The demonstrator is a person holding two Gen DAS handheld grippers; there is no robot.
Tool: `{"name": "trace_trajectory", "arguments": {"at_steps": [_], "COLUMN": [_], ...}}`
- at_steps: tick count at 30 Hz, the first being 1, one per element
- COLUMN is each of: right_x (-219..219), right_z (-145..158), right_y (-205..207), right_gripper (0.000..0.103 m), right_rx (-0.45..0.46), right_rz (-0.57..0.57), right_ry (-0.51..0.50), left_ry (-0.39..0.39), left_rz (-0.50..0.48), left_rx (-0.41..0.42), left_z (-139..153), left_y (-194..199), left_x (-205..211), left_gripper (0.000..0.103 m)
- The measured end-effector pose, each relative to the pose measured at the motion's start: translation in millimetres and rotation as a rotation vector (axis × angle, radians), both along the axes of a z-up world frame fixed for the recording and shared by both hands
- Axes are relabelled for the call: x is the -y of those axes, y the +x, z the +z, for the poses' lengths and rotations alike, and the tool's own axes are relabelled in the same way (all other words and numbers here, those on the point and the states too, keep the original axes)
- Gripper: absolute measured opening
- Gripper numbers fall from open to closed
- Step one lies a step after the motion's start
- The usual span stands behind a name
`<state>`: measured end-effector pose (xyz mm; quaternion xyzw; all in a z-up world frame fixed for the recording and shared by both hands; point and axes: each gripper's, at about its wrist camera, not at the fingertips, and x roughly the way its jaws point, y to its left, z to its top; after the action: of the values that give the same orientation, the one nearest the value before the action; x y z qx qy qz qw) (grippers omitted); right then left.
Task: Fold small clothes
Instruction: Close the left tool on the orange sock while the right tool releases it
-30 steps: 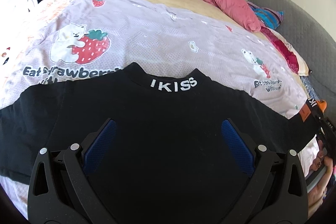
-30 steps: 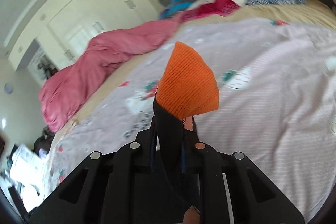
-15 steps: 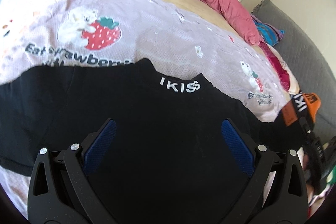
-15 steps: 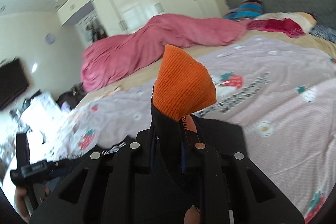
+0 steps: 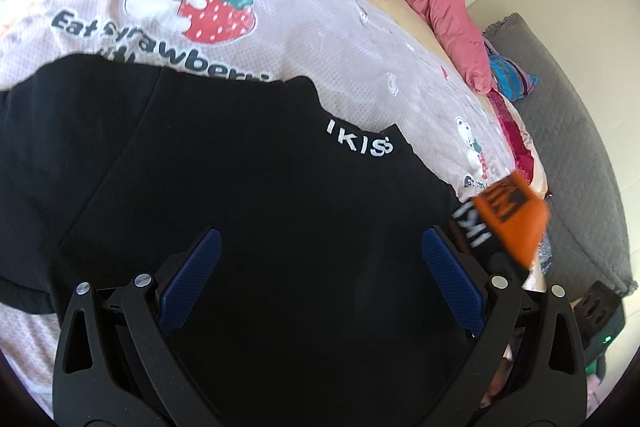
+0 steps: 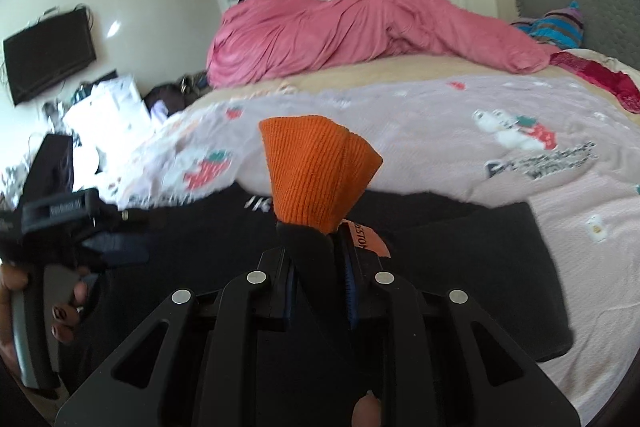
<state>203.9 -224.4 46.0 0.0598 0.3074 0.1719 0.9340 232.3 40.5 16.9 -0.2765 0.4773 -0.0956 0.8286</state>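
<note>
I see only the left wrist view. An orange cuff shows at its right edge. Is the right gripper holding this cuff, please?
Observer: Not the cuff itself. The right gripper is shut on the black sleeve just below the orange cuff. Its jaws have just opened a little, with the sleeve between the pads.
Operator: Does the cuff hang down?
Observer: No, it stands up past the fingertips, fanned out.
Operator: Is my left gripper seen there?
Observer: Yes, the left gripper shows at the left edge, and a hand grips its handle.
</note>
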Motion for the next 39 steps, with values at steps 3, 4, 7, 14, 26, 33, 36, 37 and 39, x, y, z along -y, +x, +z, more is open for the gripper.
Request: {"name": "trace_trajectory", "arguments": {"at_steps": [3, 4, 7, 14, 26, 33, 36, 37, 39], "right_x": [-12, -15, -22, -17, 66, 74, 75, 76, 77], "right_z": [-13, -17, -22, -20, -5, -8, -8, -8, -8], "right_y": [0, -1, -9, -31, -19, -16, -15, -16, -15], "right_gripper": [0.024, 0.028, 0.048, 0.053, 0.057, 0.057, 0.057, 0.057, 0.057], "right_rx": [-0.044, -0.06, -0.085, -0.088, -0.102, -0.12, -0.122, -0.121, -0.121], "right_rz": [0.031, 0.048, 0.095, 0.128, -0.131, -0.164, -0.167, -0.168, -0.171], "right_ry": [-0.016, -0.016, -0.009, -0.013, 0.125, 0.14, 0.136, 0.134, 0.132], "left_ry": [-0.03, -0.044, -0.1, -0.159, -0.208, -0.241, -0.216, -0.223, -0.216], "left_rz": [-0.01, -0.017, -0.049, -0.114, -0.204, -0.21, -0.203, -0.201, -0.194], "left_rx": [0.0, 0.0, -0.005, -0.014, -0.042, -0.014, 0.006, 0.016, 0.056], "left_z": [-4, -6, -13, -25, -41, -44, -41, -38, -26], "left_y": [0, 0, 1, -5, -5, 4, 3, 2, -1], "left_x": [-1, -1, 2, 19, 62, 72, 73, 70, 67], "left_gripper": [0.094, 0.094, 0.094, 0.092, 0.067, 0.022, 0.007, 0.005, 0.005]}}
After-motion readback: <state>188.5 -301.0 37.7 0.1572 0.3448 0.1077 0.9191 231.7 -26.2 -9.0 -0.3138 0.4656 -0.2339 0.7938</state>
